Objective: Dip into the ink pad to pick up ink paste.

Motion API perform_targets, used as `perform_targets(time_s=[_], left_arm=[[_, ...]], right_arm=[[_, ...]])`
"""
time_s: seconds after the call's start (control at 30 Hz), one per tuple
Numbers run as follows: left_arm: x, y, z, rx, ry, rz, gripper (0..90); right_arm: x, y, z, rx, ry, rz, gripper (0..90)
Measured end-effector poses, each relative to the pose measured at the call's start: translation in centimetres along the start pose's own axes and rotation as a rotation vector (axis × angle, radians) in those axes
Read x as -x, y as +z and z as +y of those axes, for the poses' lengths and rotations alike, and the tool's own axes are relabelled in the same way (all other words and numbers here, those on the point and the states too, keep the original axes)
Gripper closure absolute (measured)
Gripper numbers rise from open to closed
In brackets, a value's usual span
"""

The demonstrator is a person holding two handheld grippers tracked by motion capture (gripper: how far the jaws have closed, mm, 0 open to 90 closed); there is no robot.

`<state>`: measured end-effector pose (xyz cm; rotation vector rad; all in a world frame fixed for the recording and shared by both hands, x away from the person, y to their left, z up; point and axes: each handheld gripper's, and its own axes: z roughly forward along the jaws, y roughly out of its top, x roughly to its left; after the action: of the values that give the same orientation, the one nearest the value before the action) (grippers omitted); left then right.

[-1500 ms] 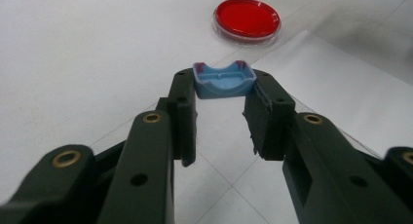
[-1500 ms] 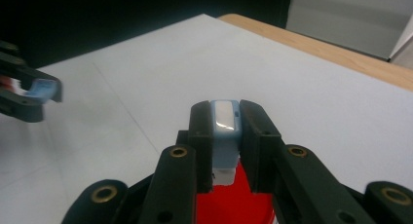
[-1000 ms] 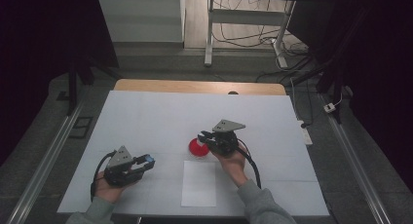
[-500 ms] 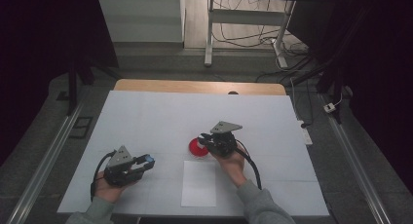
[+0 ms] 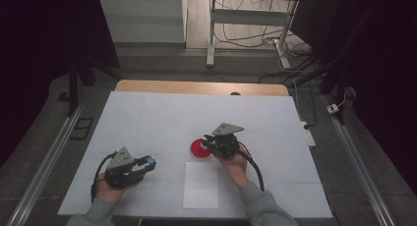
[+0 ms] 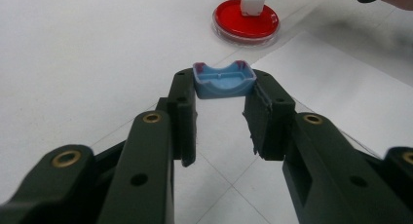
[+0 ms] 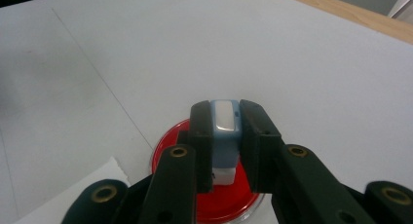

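A round red dish (image 5: 198,149) lies on the white table near the middle. My right gripper (image 5: 206,141) is shut on a small blue and white block (image 7: 224,132), held upright with its white lower end on or just above the red dish (image 7: 168,152); I cannot tell whether it touches. The left gripper view shows this block (image 6: 253,2) standing over the dish (image 6: 246,21). My left gripper (image 5: 149,162) rests at the front left, pointing right. It is shut on a light blue cap (image 6: 224,80), hollow side up, between its fingertips.
A white sheet of paper (image 5: 200,184) lies at the table's front, just in front of the dish, between the two hands. The table's wooden far edge (image 5: 201,87) runs along the back. Cables trail from both grippers toward the person.
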<state>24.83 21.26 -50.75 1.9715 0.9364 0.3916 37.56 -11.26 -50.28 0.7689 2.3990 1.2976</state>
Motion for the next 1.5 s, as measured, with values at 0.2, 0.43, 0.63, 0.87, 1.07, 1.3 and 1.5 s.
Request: perform_targets(time_s=[0.2, 0.43, 0.63, 0.87, 1.07, 1.3, 1.5], left_arm=[[-0.02, 0.03, 0.00, -0.001, -0.002, -0.001, 65.4], [-0.04, 0.03, -0.01, -0.002, -0.003, -0.001, 65.4], [-0.03, 0.07, -0.02, -0.005, -0.004, -0.002, 65.4], [-0.03, 0.03, -0.02, -0.003, -0.003, -0.001, 65.4], [-0.09, 0.00, -0.02, -0.003, -0.004, 0.000, 65.4], [-0.13, -0.01, -0.04, -0.003, -0.004, 0.001, 65.4], [-0.21, -0.08, -0.06, 0.000, -0.007, 0.004, 65.3]], right_arm=[[0.02, -0.01, -0.17, 0.006, -0.003, -0.001, 75.5], [0.07, 0.19, -0.38, 0.006, 0.010, 0.006, 75.6], [-0.01, 0.21, -0.39, -0.009, 0.003, 0.002, 75.7], [-0.08, 0.19, -0.40, -0.016, -0.008, -0.002, 75.7], [-0.15, 0.18, -0.40, -0.011, -0.005, -0.004, 75.7], [-0.14, -0.10, -0.21, 0.000, -0.003, -0.006, 75.6], [-0.35, -0.25, -0.01, 0.012, -0.007, -0.001, 75.5]])
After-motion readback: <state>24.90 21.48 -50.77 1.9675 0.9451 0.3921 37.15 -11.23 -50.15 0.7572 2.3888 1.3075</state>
